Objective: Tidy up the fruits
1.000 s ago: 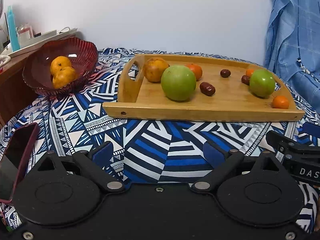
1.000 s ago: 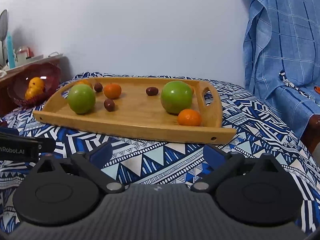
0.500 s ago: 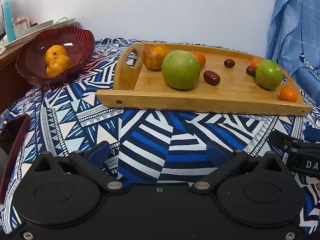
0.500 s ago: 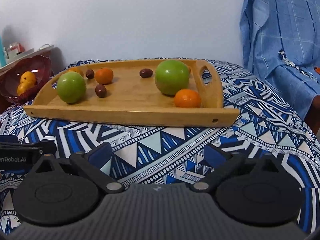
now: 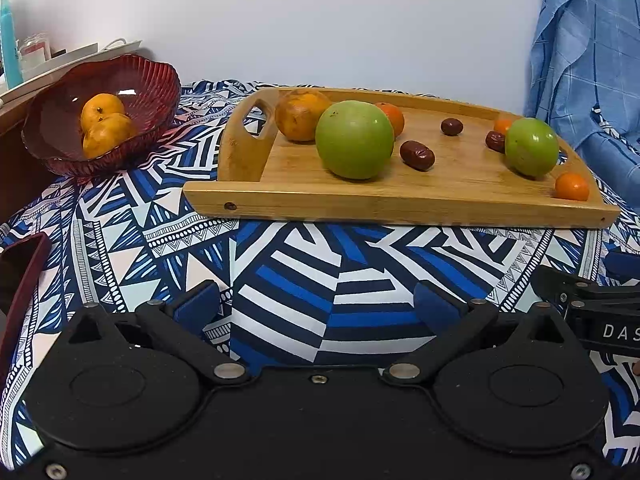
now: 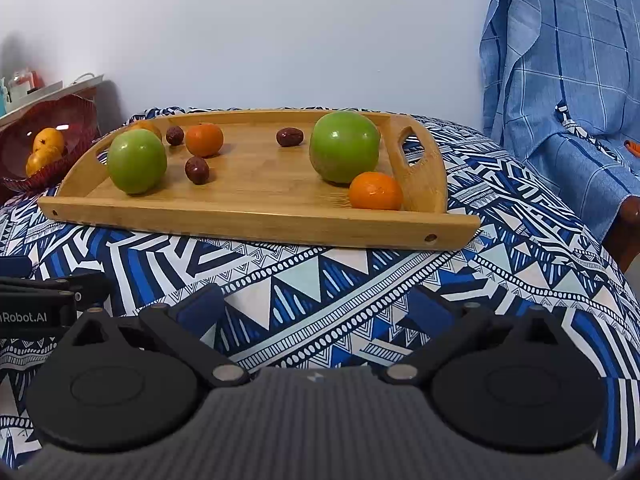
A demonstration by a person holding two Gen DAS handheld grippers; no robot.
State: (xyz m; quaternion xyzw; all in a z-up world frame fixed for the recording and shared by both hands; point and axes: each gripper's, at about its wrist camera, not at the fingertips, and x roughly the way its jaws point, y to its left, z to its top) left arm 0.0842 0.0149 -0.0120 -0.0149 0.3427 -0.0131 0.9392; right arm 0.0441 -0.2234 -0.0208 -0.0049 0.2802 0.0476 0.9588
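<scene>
A wooden tray point(image 5: 400, 204) point(image 6: 256, 220) lies on the patterned cloth. It holds two green apples point(image 5: 354, 140) point(image 6: 344, 146), a large orange point(image 5: 300, 116), small tangerines point(image 5: 572, 186) point(image 6: 375, 191) and several dark red dates point(image 5: 417, 155) point(image 6: 197, 169). A red glass bowl point(image 5: 132, 92) at the far left holds two oranges point(image 5: 106, 128). My left gripper point(image 5: 316, 306) is open and empty, low over the cloth in front of the tray. My right gripper point(image 6: 316, 306) is open and empty, also in front of the tray.
A blue checked cloth point(image 6: 560, 60) hangs at the right. A dark red phone point(image 5: 20, 276) lies at the left edge. A wooden shelf with bottles point(image 5: 16, 60) stands behind the bowl. A white wall is behind.
Both grippers have moved forward, closer to the tray, which looks larger in both views. Both stay open and empty.
</scene>
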